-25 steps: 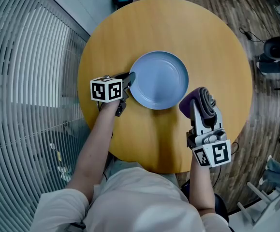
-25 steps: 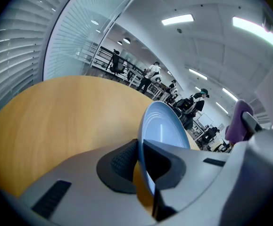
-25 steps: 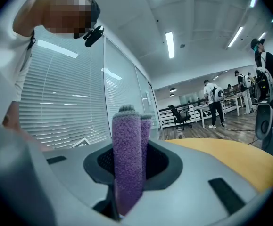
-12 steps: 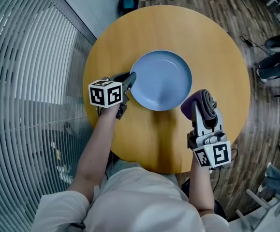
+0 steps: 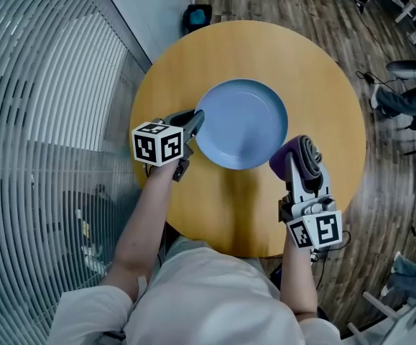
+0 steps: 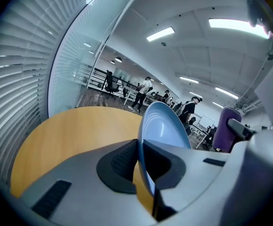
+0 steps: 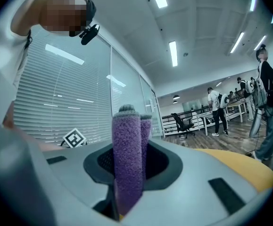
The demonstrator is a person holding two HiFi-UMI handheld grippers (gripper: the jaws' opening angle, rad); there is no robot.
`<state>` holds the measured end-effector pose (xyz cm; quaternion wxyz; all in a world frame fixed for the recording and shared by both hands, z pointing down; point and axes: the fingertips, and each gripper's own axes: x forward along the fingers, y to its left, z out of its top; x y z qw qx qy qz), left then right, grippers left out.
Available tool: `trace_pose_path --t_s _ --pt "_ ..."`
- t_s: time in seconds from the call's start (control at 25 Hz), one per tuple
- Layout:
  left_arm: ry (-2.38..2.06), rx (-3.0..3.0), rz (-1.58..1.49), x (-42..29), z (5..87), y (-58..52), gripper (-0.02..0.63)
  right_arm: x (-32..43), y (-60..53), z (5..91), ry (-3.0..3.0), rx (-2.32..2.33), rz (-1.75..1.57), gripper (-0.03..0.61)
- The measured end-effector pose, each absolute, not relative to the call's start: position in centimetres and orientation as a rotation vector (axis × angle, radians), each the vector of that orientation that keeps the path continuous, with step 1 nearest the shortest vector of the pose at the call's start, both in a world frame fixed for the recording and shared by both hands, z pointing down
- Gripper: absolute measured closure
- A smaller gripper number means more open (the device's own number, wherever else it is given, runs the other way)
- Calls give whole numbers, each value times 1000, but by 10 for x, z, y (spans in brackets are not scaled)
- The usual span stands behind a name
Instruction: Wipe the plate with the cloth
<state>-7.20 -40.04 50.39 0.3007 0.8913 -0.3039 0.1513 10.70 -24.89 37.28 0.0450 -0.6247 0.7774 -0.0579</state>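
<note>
A light blue plate hangs over the round yellow table, tilted, with its left rim clamped in my left gripper. From the left gripper view the rim runs edge-on between the dark pads, and the plate rises beyond them. A rolled purple cloth sticks out of my right gripper, just off the plate's right edge. The cloth stands upright in the right gripper view, pinched in that gripper. It also shows in the left gripper view as a purple cloth.
A wall of glass with blinds runs close along the table's left. A small blue-black object sits on the wood floor past the table's far edge. A person's legs and chair bases are at the right. People stand at desks far off.
My left gripper has risen with the plate, lifting it off the table and tilting it. My right gripper with the cloth has come up slightly and stays beside the plate.
</note>
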Motion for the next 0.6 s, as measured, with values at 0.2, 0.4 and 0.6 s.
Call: trace_pose_path --t_s 0.2,0.4,0.6 --pt "-819 2397 395 -72 481 -383 589 108 -236 354 2376 -1893 -139 477" --pt "-819 2437 386 -70 465 -369 589 106 -227 345 2380 -1877 -107 477" --pt "-834 2478 375 -63 447 -351 589 112 -210 331 2379 -1853 -43 477"
